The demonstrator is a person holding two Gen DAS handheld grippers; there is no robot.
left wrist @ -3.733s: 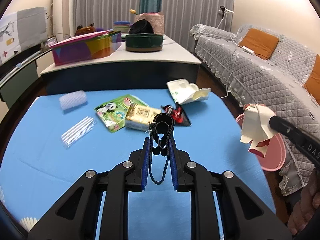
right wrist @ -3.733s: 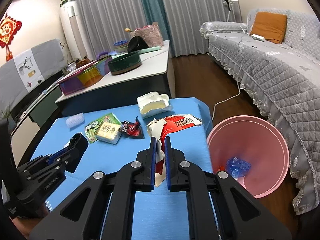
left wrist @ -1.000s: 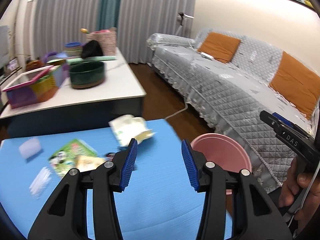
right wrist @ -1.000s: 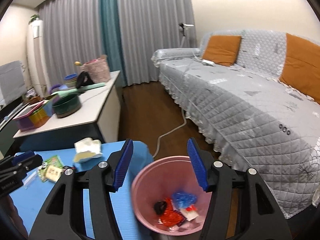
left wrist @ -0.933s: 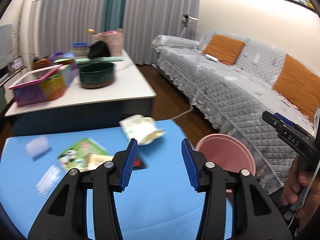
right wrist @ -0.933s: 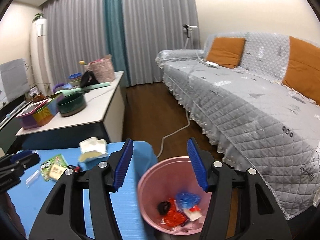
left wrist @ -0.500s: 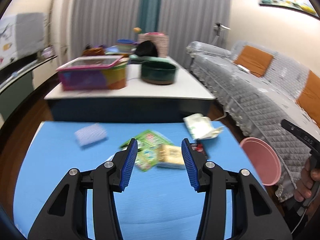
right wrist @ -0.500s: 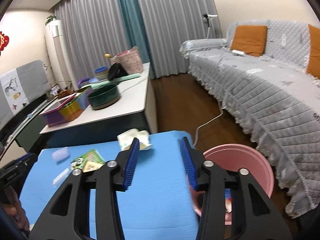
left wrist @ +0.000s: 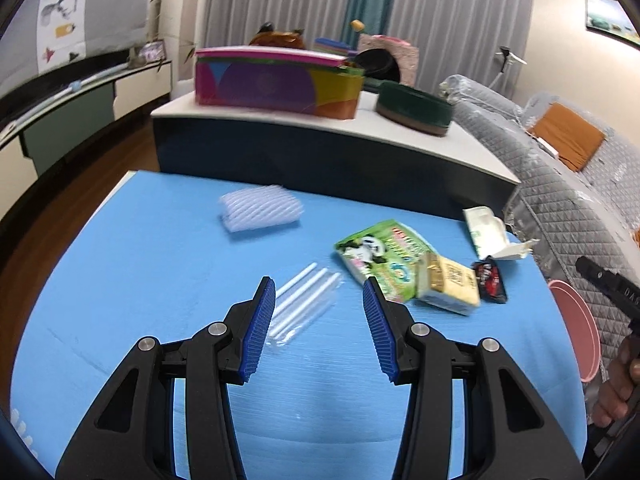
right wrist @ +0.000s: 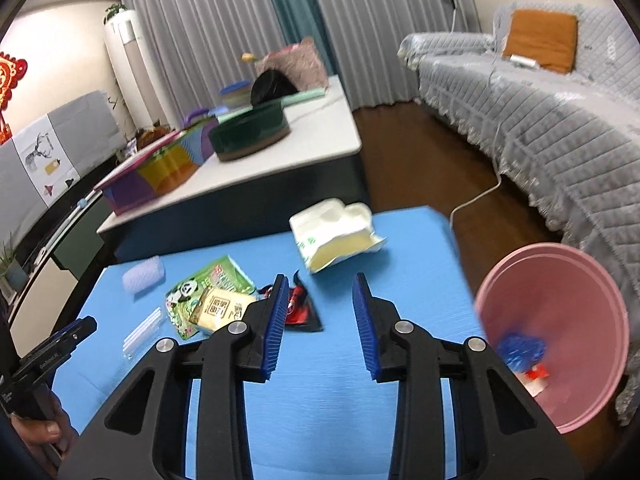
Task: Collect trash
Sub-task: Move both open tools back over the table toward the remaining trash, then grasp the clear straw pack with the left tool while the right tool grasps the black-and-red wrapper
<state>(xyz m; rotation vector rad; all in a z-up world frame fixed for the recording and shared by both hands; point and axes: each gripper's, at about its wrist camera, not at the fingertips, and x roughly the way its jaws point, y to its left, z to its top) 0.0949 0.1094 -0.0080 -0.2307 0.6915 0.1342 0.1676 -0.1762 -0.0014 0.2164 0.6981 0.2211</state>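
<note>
Trash lies on the blue table (left wrist: pixel 160 280): a clear sleeve of straws (left wrist: pixel 304 300), a white foam net (left wrist: pixel 260 208), a green panda packet (left wrist: pixel 380 256), a beige packet (left wrist: pixel 448 284), a red-black wrapper (left wrist: pixel 490 280) and a torn white carton (left wrist: pixel 488 232). My left gripper (left wrist: pixel 318 292) is open and empty, just short of the straws. My right gripper (right wrist: pixel 320 284) is empty with its jaws closing, over bare table beside the red-black wrapper (right wrist: pixel 300 312), with the carton (right wrist: pixel 336 236) beyond. The pink bin (right wrist: pixel 580 280) holds trash.
A white low table (left wrist: pixel 400 136) behind carries a colourful box (left wrist: pixel 272 88) and a dark green bowl (left wrist: pixel 416 108). A grey covered sofa (right wrist: pixel 560 120) runs along the right. A cable (right wrist: pixel 476 200) crosses the wood floor. A hand (right wrist: pixel 44 428) shows at the lower left of the right wrist view.
Both views swung from the bin and sofa back over the table and came lower. The right jaws have narrowed. The black band and torn paper held earlier are gone from both grippers.
</note>
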